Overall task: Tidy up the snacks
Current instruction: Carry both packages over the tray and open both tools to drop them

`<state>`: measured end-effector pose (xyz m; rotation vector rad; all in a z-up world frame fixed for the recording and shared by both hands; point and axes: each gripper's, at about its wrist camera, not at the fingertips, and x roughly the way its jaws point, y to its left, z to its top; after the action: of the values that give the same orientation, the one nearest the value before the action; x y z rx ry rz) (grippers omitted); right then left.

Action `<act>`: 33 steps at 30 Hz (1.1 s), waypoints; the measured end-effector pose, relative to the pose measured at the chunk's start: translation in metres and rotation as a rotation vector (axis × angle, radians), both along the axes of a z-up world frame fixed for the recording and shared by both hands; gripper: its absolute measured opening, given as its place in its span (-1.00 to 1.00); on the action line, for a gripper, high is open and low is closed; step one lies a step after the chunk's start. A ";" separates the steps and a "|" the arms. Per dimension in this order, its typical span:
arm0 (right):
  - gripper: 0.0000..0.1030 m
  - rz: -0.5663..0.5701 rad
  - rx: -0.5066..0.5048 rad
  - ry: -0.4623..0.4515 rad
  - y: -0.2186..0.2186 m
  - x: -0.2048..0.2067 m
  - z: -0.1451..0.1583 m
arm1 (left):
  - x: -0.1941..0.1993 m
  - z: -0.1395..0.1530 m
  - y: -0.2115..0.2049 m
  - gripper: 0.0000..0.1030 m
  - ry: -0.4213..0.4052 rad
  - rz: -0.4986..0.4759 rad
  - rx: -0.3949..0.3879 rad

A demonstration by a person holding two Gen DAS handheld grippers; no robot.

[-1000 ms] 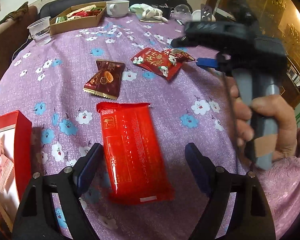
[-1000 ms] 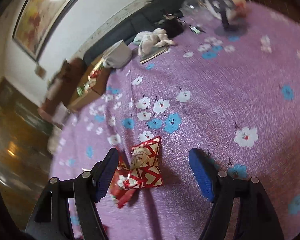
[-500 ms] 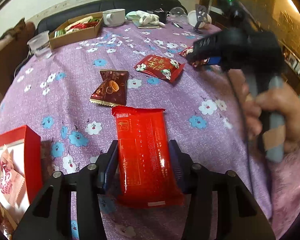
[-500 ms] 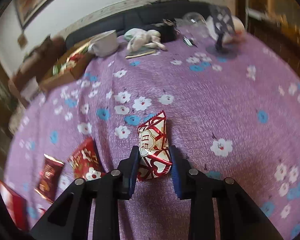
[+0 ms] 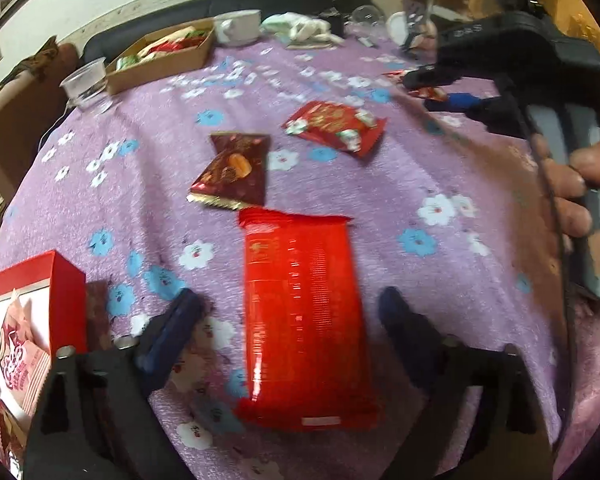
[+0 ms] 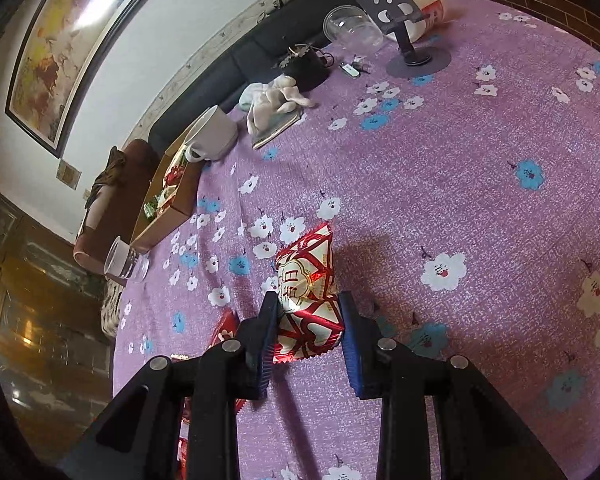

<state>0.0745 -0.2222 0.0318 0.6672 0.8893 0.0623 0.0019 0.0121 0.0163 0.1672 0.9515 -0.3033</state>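
A long red snack pack (image 5: 306, 316) lies on the purple flowered tablecloth (image 5: 420, 184) between the fingers of my left gripper (image 5: 290, 312), which is open; the pads stand apart from the pack. A dark brown packet (image 5: 234, 172) and a red flowered packet (image 5: 336, 126) lie beyond it. A red box (image 5: 32, 312) holding pink packets stands at the left. My right gripper (image 6: 310, 314) is shut on a small red-and-white packet (image 6: 308, 280) and holds it above the cloth. It also shows in the left wrist view (image 5: 432, 88).
A cardboard tray of snacks (image 5: 160, 56), a white mug (image 6: 212, 136), a clear plastic cup (image 5: 86, 86), a pale cloth (image 6: 272, 98), a phone stand (image 6: 412, 56) and a clear bowl (image 6: 352, 26) stand along the far edge. The hand holding the right gripper (image 5: 572, 184) is at the right.
My left gripper closed on the red pack half a second ago and now stands open around it. My right gripper closed on the small packet and lifted it.
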 end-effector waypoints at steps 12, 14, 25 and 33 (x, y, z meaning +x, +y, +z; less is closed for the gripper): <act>-0.42 0.057 0.038 -0.202 0.009 -0.015 0.034 | -0.022 0.020 0.007 -0.14 -0.023 -0.033 -0.102; -0.42 0.082 0.045 -0.246 0.014 -0.018 0.042 | -0.031 0.030 0.010 -0.14 -0.047 -0.035 -0.122; -0.43 0.189 0.126 -0.366 0.038 -0.031 0.063 | -0.068 0.090 0.058 -0.13 -0.203 0.045 -0.201; -0.43 0.263 0.162 -0.398 0.062 -0.039 0.066 | -0.090 0.098 0.100 -0.13 -0.255 0.132 -0.195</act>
<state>0.0356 -0.1604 0.0981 0.6555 0.5848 0.4915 -0.0881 0.1118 0.1142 -0.0353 0.6721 -0.2443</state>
